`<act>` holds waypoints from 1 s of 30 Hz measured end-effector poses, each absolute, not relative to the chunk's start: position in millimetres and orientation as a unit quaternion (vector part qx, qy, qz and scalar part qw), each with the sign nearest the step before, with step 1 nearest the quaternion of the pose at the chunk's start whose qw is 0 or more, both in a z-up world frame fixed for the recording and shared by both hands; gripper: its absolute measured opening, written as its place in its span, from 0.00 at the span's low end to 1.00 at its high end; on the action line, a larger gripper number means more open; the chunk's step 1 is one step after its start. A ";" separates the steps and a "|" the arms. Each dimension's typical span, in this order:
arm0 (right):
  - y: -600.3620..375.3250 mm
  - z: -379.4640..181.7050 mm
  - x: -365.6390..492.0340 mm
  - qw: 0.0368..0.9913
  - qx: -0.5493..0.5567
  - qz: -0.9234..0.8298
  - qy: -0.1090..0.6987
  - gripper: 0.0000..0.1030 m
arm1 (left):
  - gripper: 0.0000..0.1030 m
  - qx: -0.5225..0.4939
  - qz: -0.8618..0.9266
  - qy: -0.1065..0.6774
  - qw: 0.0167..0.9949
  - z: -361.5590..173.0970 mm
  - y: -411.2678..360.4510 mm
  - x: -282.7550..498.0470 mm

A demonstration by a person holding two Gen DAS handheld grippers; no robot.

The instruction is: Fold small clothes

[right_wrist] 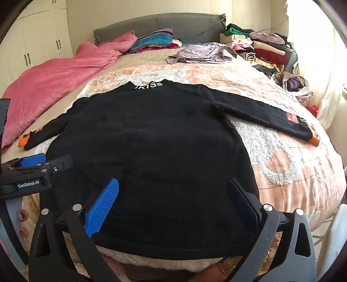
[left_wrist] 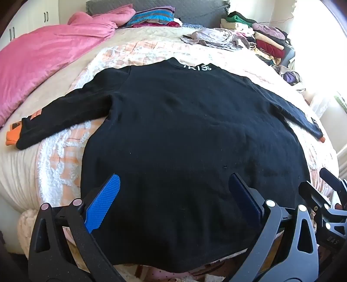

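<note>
Right now your black long-sleeved knit sweater (left_wrist: 184, 130) (right_wrist: 151, 147) lies spread flat on the bed, with its hem at the near edge and its collar, marked with white lettering (left_wrist: 197, 67) (right_wrist: 148, 85), at the far end. Both sleeves stretch out sideways and slightly toward you. Each one ends in an orange cuff: the left orange cuff (left_wrist: 12, 135) (right_wrist: 22, 141) rests near the pink blanket, the right orange cuff (left_wrist: 322, 138) (right_wrist: 315, 140) toward the window side.

Under the sweater you have a peach and white tufted bedspread (left_wrist: 63, 156) (right_wrist: 288, 162) covering the bed. Your left tool (left_wrist: 173, 191) hangs above the near hem with its blue-padded fingers spread wide, nothing between them but the cloth below; whether the pads touch the fabric you cannot tell from these views. Your right tool (right_wrist: 173, 195) sits just beside it to the right, likewise splayed wide over the hem and pinching nothing. In the right wrist view the left tool shows at the left edge.

Farther out, a crumpled pink blanket (left_wrist: 49, 56) (right_wrist: 56, 73) fills the far left of the bed. A loose pale lilac garment (left_wrist: 212, 38) (right_wrist: 199, 53) lies beyond the collar, and a stack of folded clothes (left_wrist: 264, 41) (right_wrist: 264, 47) sits at the far right against the grey padded headboard (left_wrist: 190, 10) (right_wrist: 164, 26). White wardrobe doors (right_wrist: 39, 39) stand at the far left.
</note>
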State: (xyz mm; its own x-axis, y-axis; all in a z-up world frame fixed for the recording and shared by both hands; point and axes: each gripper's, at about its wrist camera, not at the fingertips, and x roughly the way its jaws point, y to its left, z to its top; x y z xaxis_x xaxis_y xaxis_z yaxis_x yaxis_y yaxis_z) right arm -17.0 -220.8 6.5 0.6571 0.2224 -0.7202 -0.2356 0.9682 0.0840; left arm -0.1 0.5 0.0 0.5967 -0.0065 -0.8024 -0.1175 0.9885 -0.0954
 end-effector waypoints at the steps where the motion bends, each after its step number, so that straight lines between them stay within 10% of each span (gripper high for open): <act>1: -221.0 6.1 -16.3 0.910 -0.006 0.127 0.395 0.96 | 0.91 -0.066 0.032 0.446 0.892 0.3 0.2 -0.4; 30: -224.0 4.6 -16.0 0.913 -0.024 0.117 0.391 0.96 | 0.91 -0.061 0.029 0.446 0.893 5.7 3.5 1.3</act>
State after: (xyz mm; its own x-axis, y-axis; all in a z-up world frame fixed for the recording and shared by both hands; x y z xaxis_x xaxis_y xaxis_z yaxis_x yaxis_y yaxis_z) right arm -16.0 -224.0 4.6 0.6675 0.1942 -0.7188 -0.2320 0.9716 0.0471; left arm 1.3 3.5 5.7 0.6013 -0.0025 -0.7990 -0.1061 0.9909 -0.0829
